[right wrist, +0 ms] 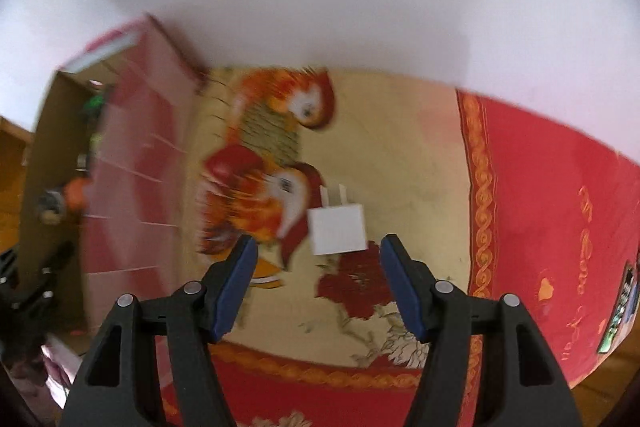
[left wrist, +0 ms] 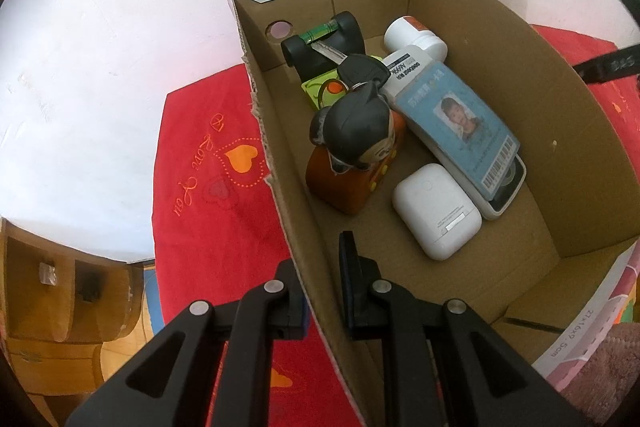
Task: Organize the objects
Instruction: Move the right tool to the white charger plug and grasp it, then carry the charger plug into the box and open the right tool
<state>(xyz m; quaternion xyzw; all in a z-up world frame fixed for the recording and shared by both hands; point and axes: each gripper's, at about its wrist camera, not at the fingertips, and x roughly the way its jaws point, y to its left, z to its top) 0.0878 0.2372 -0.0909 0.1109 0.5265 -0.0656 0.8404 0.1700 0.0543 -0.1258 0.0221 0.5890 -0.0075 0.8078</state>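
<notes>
A cardboard box [left wrist: 520, 39] holds a white earbud case [left wrist: 436, 211], a doll figure [left wrist: 352, 151] with a key [left wrist: 360, 67], a blue ID card [left wrist: 460, 123] on a white device, a white bottle [left wrist: 416, 35] and a black and green item [left wrist: 324, 43]. My left gripper [left wrist: 320, 259] is shut on the box's left wall [left wrist: 280, 147], one finger inside and one outside. My right gripper [right wrist: 318, 255] is open, and a white charger plug [right wrist: 338, 229] lies on the cloth just beyond its fingertips. The box [right wrist: 132, 167] shows at the left of the right wrist view.
A red cloth [left wrist: 208, 187] with orange hearts and a yellow panel with printed birds [right wrist: 280, 155] covers the surface. A white wall stands behind. A wooden cabinet [left wrist: 60, 299] is at lower left. A dark object [right wrist: 620, 311] lies at the cloth's right edge.
</notes>
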